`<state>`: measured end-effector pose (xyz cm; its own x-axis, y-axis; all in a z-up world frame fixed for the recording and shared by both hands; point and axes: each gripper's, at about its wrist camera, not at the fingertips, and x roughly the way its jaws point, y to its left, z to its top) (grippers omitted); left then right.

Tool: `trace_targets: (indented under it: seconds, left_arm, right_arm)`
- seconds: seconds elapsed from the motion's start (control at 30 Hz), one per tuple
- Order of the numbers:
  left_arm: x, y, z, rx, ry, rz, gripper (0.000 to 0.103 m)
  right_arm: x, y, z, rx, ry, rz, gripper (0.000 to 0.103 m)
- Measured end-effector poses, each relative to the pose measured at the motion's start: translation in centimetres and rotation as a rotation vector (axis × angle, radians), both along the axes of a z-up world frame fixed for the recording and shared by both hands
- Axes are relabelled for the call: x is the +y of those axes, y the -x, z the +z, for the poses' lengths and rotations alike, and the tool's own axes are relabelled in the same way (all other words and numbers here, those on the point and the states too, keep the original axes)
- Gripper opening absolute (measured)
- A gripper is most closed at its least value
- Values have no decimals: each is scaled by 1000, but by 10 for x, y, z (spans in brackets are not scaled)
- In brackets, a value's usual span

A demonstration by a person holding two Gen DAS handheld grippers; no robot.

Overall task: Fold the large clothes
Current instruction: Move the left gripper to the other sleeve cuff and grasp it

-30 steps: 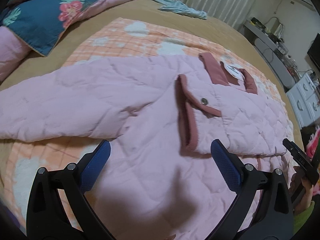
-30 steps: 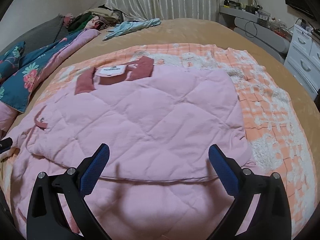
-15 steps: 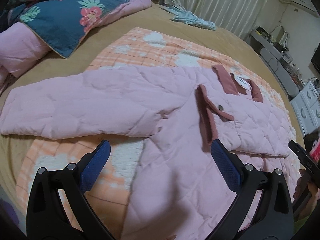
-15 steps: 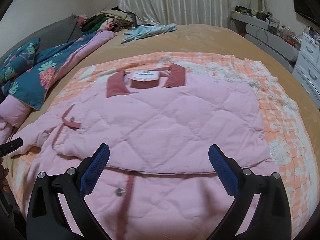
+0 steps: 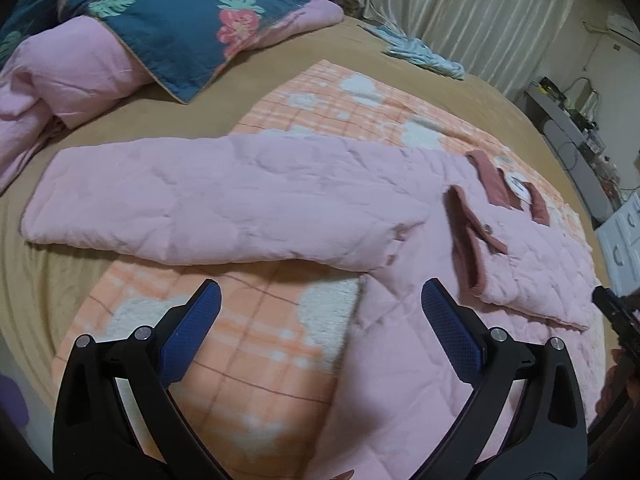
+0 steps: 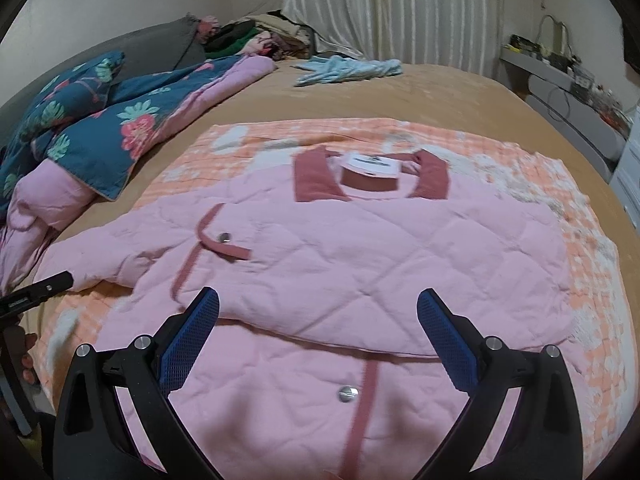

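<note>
Two claws, both with jaws spread wide and gripping nothing. Left claw (image 5: pixel 320 320) hovers over the orange checked blanket (image 5: pixel 256 344) and the lower edge of the pink quilted jacket (image 5: pixel 400 380). Right claw (image 6: pixel 318 328) hovers above the jacket's (image 6: pixel 360 248) middle, over the fold line.

Jacket lies flat on the blanket (image 6: pixel 592 240), which is spread on the tan bed (image 6: pixel 440 92). One side is already folded across the body; dark pink collar (image 6: pixel 316 180) and white label (image 6: pixel 372 166) face up at the far end. Left sleeve (image 5: pixel 200 200) stretches straight out past the blanket edge onto the bed cover. Two metal snaps show, one on the folded flap (image 6: pixel 225 237), one on the front placket (image 6: pixel 347 393).

Floral blue quilt (image 6: pixel 100 132) is bunched at the bed's left side. Light blue garment (image 6: pixel 352 69) lies near the curtain (image 6: pixel 400 8).
</note>
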<state>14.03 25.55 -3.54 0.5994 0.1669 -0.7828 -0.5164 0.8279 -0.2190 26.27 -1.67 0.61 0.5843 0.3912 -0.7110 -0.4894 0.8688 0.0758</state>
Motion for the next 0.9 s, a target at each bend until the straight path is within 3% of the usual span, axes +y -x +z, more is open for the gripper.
trace_targets:
  seconds: [0.4, 0.9]
  left_arm:
    - [36, 25, -7, -2, -33, 104, 94]
    - [88, 45, -24, -16, 9, 259, 94]
  right_arm:
    - [56, 18, 13, -15, 5, 88, 99]
    - [137, 41, 14, -39, 50, 235, 99]
